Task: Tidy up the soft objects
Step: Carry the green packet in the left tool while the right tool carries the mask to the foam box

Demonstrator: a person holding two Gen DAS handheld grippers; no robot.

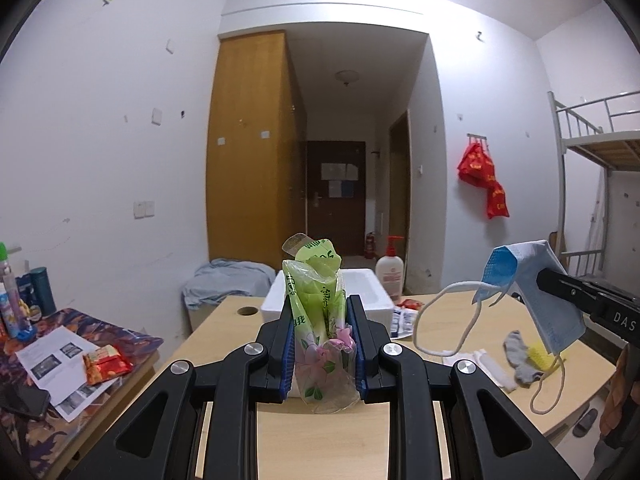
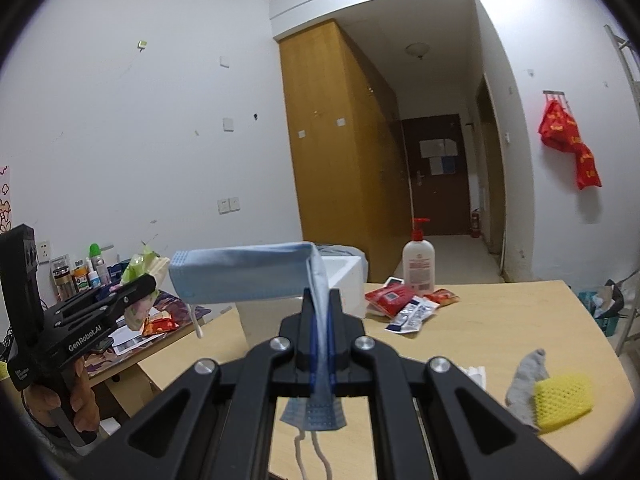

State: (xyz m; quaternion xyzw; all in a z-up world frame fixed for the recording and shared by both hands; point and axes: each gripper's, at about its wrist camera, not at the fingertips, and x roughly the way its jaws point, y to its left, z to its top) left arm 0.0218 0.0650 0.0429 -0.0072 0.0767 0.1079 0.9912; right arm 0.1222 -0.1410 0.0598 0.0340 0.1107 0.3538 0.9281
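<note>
Blue mask (image 2: 244, 276) pinched in right gripper (image 2: 320, 356); green packet (image 1: 320, 320) clamped in left gripper (image 1: 320, 344).

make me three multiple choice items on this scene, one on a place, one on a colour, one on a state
1. Where does the white foam box stand?
A. on the wooden table
B. on the bunk bed
C. on the floor by the door

2. What colour is the pump on the lotion bottle?
A. blue
B. red
C. green

3. What are the right tongs doing?
A. hanging open over the table
B. shut on a grey sock
C. shut on the blue face mask

Key:
1 A, the box sits at the far end of the wooden table.
2 B, the pump head above the white bottle is red.
3 C, the blue face mask is pinched between the closed fingers, its ear loops hanging; the left tongs grip the plastic tissue pack.
</note>
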